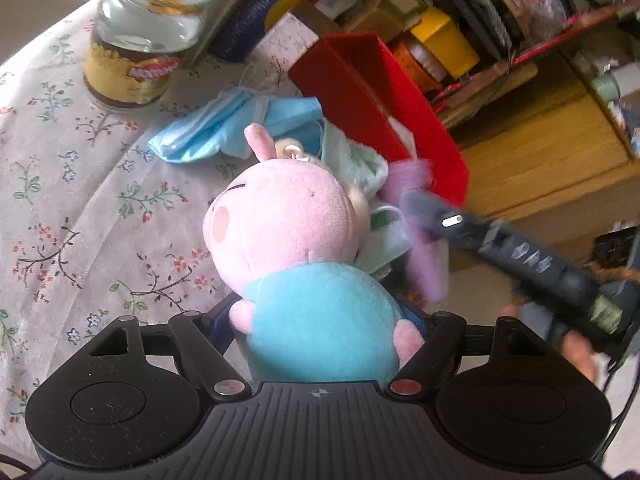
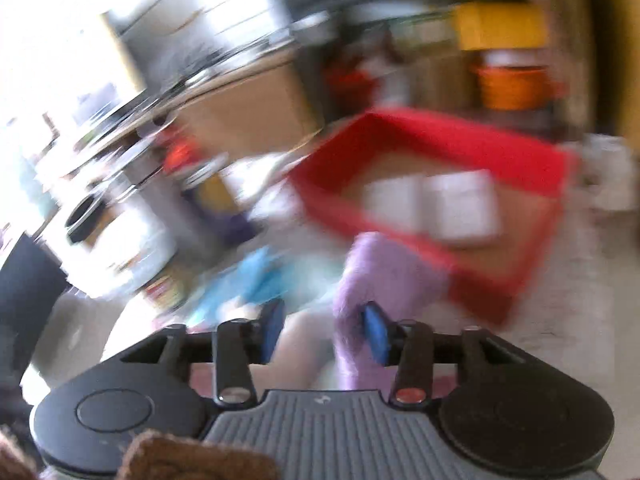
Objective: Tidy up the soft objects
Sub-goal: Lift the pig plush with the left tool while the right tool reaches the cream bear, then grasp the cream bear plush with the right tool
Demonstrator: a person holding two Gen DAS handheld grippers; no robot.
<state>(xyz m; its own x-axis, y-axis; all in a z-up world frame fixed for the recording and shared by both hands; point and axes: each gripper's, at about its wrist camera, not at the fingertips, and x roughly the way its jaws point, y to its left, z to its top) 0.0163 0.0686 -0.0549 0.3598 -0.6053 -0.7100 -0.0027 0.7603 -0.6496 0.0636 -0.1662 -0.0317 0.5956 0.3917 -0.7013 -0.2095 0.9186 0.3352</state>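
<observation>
A pink pig plush [image 1: 288, 220] in a light blue shirt sits upright in my left gripper [image 1: 324, 320], whose fingers are shut on its body. Just past its head lie blue face masks [image 1: 224, 124] and a pale green cloth [image 1: 356, 160] on the floral tablecloth [image 1: 80, 200]. My right gripper [image 2: 324, 334] is blurred and stands open; a fuzzy purple cloth [image 2: 384, 272] hangs against its right pad [image 2: 376, 336], clear of the left pad. In the left wrist view the right gripper [image 1: 420, 200] hovers by the red box [image 1: 360, 80], with the purple cloth [image 1: 428, 268] dangling below it.
The red box [image 2: 440, 128] holds white packs [image 2: 460, 204]. A glass jar [image 1: 136, 48] and a can [image 1: 256, 12] stand at the table's far side. Cluttered shelves and a wooden cabinet [image 1: 540, 152] lie beyond the table edge. A hand [image 1: 580, 352] holds the right gripper.
</observation>
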